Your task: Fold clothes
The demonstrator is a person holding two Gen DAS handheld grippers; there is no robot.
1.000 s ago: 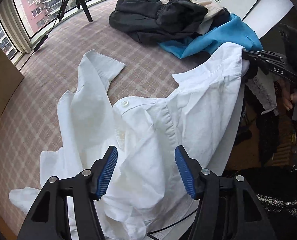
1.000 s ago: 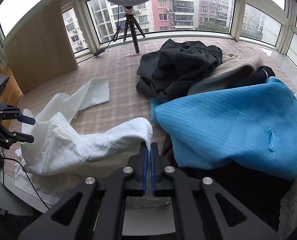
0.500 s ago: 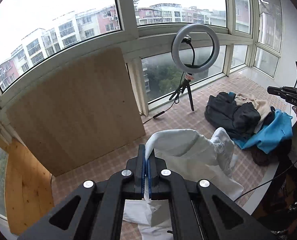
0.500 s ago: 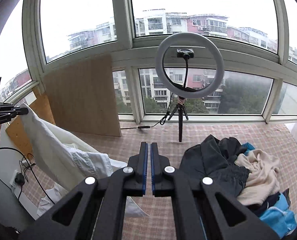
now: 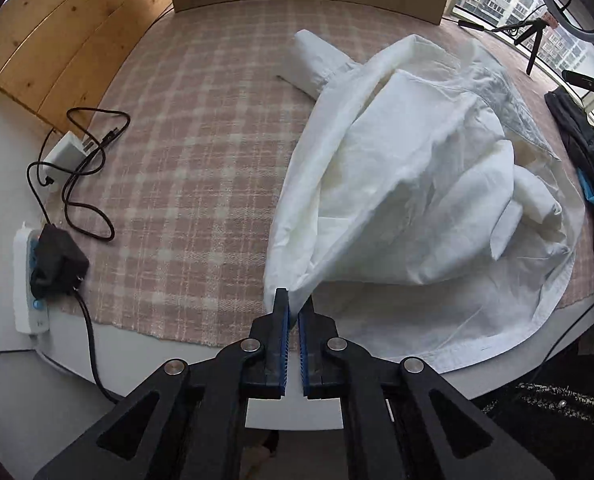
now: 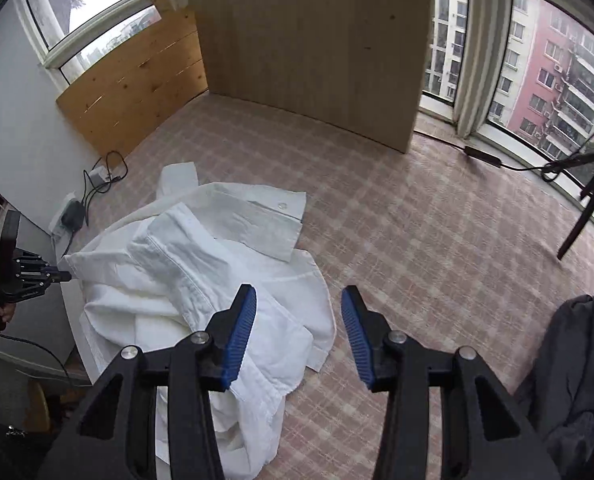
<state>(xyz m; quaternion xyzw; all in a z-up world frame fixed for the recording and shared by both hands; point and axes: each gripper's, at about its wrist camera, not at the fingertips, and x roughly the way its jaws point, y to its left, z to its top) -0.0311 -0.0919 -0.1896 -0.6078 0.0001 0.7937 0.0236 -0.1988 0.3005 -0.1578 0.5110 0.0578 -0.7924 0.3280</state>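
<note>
A white shirt (image 5: 417,180) lies crumpled on the pink plaid mat (image 5: 197,140), near its front edge. My left gripper (image 5: 293,308) points steeply down at the mat's front edge. A corner of the shirt is pinched between its blue pads, and its jaws are just starting to open. In the right wrist view the same shirt (image 6: 217,260) lies left of centre, a buttoned cuff on top. My right gripper (image 6: 297,308) hangs over the shirt's right edge with its jaws opening and nothing between them. The left gripper (image 6: 63,278) shows at the far left, at the shirt's corner.
A white power strip (image 5: 29,304) with a black adapter, plus a white charger (image 5: 63,156) and black cable, lie at the mat's left edge. A wooden board (image 6: 317,40) stands behind. Dark clothes (image 6: 577,360) sit at the right, with a tripod leg (image 6: 585,208) by the window.
Both grippers swung from facing the windows to pointing down at the mat, and the shirt came down with them. The right gripper opened and let go of the shirt. The left closed on its corner.
</note>
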